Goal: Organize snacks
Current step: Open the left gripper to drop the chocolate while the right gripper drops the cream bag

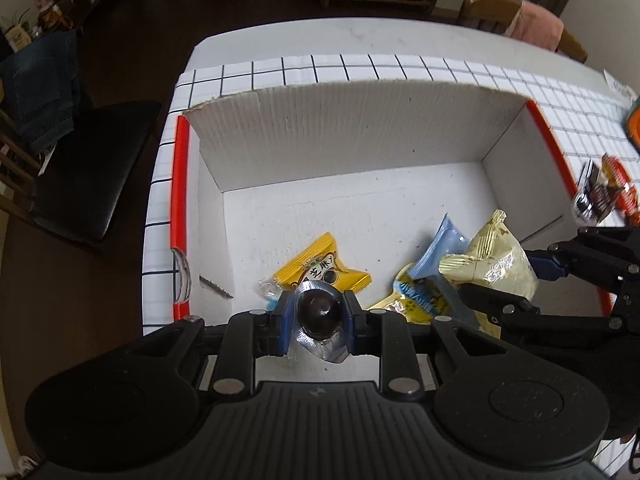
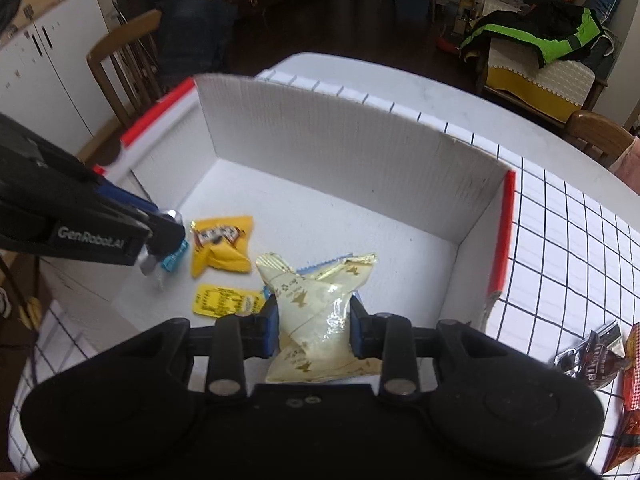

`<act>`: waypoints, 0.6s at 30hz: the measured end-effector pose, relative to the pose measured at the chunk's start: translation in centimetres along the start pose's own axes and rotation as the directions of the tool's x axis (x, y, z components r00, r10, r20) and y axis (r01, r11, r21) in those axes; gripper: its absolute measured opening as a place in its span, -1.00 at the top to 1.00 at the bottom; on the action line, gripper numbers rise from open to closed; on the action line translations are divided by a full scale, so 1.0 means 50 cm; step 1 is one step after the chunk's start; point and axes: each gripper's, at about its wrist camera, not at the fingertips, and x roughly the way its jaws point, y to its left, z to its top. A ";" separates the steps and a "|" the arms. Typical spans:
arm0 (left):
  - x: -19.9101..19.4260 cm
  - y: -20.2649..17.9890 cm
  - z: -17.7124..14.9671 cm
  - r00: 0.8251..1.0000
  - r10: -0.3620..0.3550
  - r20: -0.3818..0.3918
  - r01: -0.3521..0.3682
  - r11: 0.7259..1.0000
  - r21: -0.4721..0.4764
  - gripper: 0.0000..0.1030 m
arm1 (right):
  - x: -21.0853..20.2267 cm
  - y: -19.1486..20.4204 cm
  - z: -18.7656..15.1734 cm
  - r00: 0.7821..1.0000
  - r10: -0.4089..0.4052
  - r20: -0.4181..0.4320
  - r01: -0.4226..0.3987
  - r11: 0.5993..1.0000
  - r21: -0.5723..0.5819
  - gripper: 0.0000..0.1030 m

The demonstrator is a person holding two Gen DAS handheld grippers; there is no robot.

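A: Left wrist view, left to right. What is left of the fingers?

B: The red-edged left wall of the white cardboard box (image 1: pixel 352 128). A small grey screw-like item (image 1: pixel 216 287) lies on the box floor just left of the left finger; I cannot tell exactly what it is.

A: State of the left gripper (image 1: pixel 319 316)?

B: Its blue pads are pinching a dark round candy in a silver wrapper (image 1: pixel 320 314). The wrapper flares out above and below the pads.

A: What lies beyond the fingertips?

B: A yellow snack packet (image 1: pixel 320 268) on the box floor, just past the tips, with a small clear-wrapped sweet (image 1: pixel 269 289) beside it on the left. Further right: a blue-and-yellow packet (image 1: pixel 420 300), then a light-blue packet (image 1: pixel 440 250) leaning on the pale yellow snack bag (image 1: pixel 492 264).

A: Right wrist view. What is left of the fingers?

B: The left gripper (image 2: pixel 168 240) enters from the left edge, its tip over the box floor (image 2: pixel 320 216). Right of it are the yellow snack packet (image 2: pixel 222 246) and, nearer the camera, a flat yellow packet (image 2: pixel 224 300), just left of the left finger.

A: State of the right gripper (image 2: pixel 314 320)?

B: Its pads are pressed onto the pale yellow snack bag (image 2: pixel 316 312), pinching it at mid-body. The bag's top reaches past the fingertips, over the box interior.

A: Right of the fingers?

B: The red-edged right wall, then the gridded tablecloth (image 2: pixel 560 240). A dark silver snack wrapper (image 2: pixel 592 356) and a red snack bag (image 2: pixel 632 400) lie on the cloth outside the box, well apart from the fingers.
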 end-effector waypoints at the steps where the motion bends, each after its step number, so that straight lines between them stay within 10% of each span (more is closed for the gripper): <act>1: 0.004 -0.001 0.000 1.000 0.006 -0.004 -0.006 1.000 0.007 0.53 | 0.004 0.001 -0.001 1.000 -0.002 -0.005 0.002 1.000 0.002 0.38; 18: 0.004 -0.014 -0.009 0.999 0.037 -0.024 -0.036 0.998 0.044 0.49 | -0.011 0.002 -0.011 1.000 0.031 -0.001 -0.030 0.999 0.033 -0.11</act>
